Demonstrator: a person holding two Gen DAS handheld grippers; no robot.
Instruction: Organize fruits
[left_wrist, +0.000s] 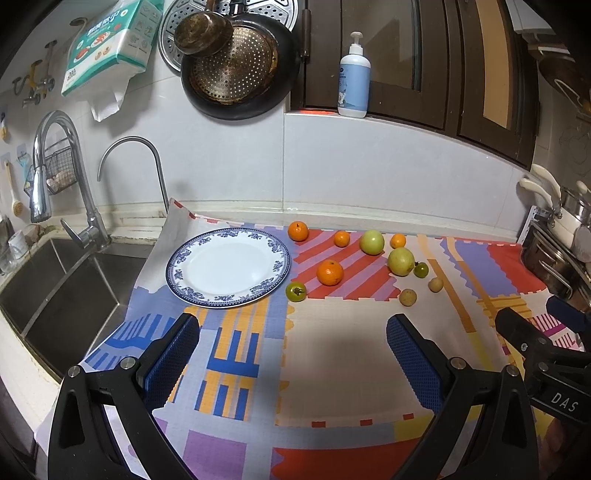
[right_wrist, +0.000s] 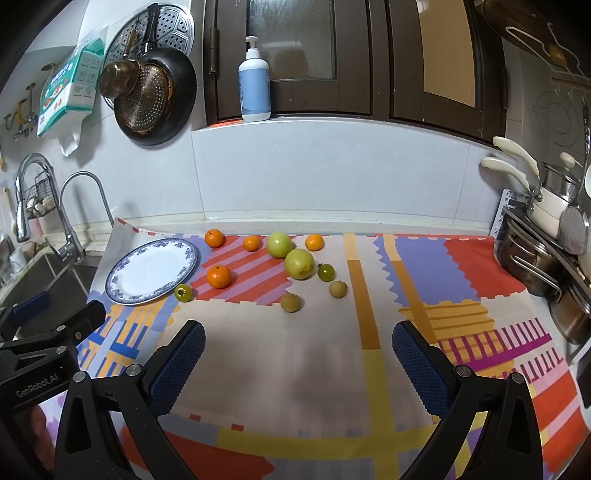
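A white plate with a blue rim (left_wrist: 173, 271) (right_wrist: 118, 275) lies empty on the patterned cloth near the sink. Beside it lie several small oranges, the nearest (left_wrist: 330, 272) (right_wrist: 219, 276), two pale green round fruits (left_wrist: 400, 261) (right_wrist: 299, 263), two small green tomatoes, one by the plate (left_wrist: 296, 291) (right_wrist: 183, 293), and two small tan fruits (left_wrist: 408, 297) (right_wrist: 290, 302). My left gripper (left_wrist: 293, 328) is open and empty, short of the plate and fruits. My right gripper (right_wrist: 298, 338) is open and empty, short of the fruits.
A steel sink (left_wrist: 70, 288) with two taps (left_wrist: 55, 166) lies left of the cloth. Pots on a rack (right_wrist: 543, 254) stand at the right edge. A pump bottle (right_wrist: 254, 83) stands on the window ledge. Pans (left_wrist: 236, 70) hang on the tiled wall.
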